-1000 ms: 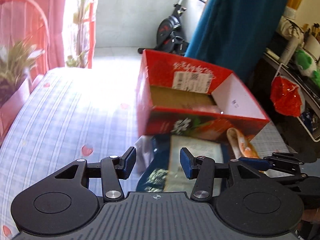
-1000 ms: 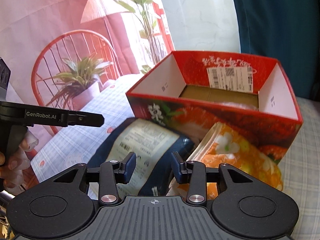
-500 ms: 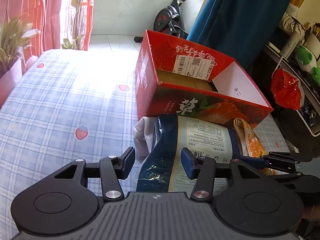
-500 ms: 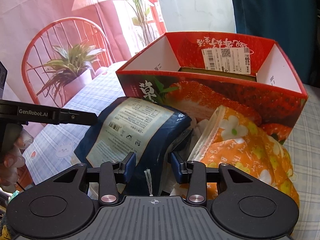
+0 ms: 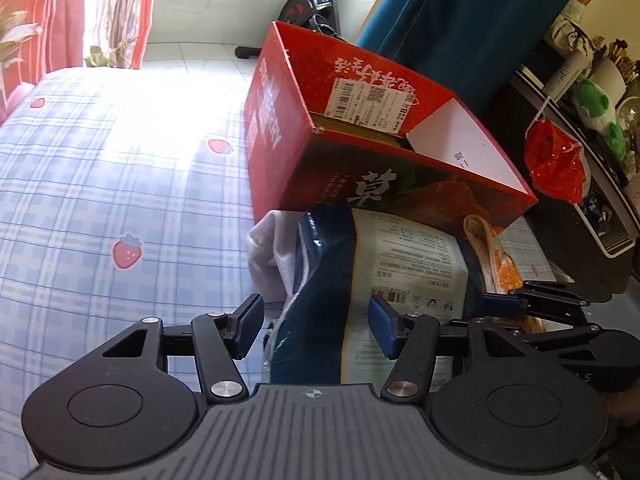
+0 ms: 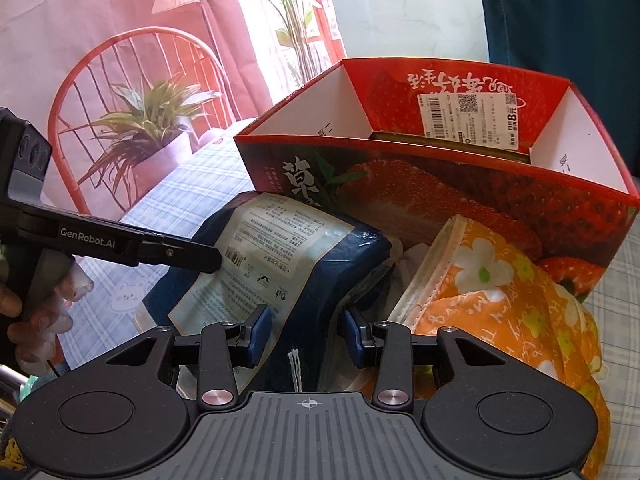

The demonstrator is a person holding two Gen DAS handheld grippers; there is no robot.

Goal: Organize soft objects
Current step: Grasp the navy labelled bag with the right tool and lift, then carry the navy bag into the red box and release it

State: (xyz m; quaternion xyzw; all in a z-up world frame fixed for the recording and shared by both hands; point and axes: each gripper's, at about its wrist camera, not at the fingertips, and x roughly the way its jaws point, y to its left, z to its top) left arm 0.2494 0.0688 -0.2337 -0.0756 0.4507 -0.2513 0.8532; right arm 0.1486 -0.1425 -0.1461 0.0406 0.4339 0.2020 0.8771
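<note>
A bed covered in a blue plaid sheet with strawberry prints (image 5: 128, 200) filled the foreground, a red curtain and an exercise bike behind it. An open red strawberry carton (image 6: 460, 200) stood on the sheet and served as landmark. Leaning against the carton's near wall lay a dark blue soft packet with a pale printed label (image 6: 280, 264); just right of it, also against that wall, an orange flowered cloth (image 6: 500, 292), and a white cloth (image 5: 268, 256) at the packet's left. The left gripper (image 5: 316, 326) had just been opening, its jaws spread astride the packet's near end without pressing it. The right gripper (image 6: 306, 334) stood partly spread over the same packet's near edge, pads apparently not yet squeezing. Likely risks: two grippers on one slack packet might pull it askew, the pads might snag the neighbouring cloths, or a lift might knock the light carton.
</note>
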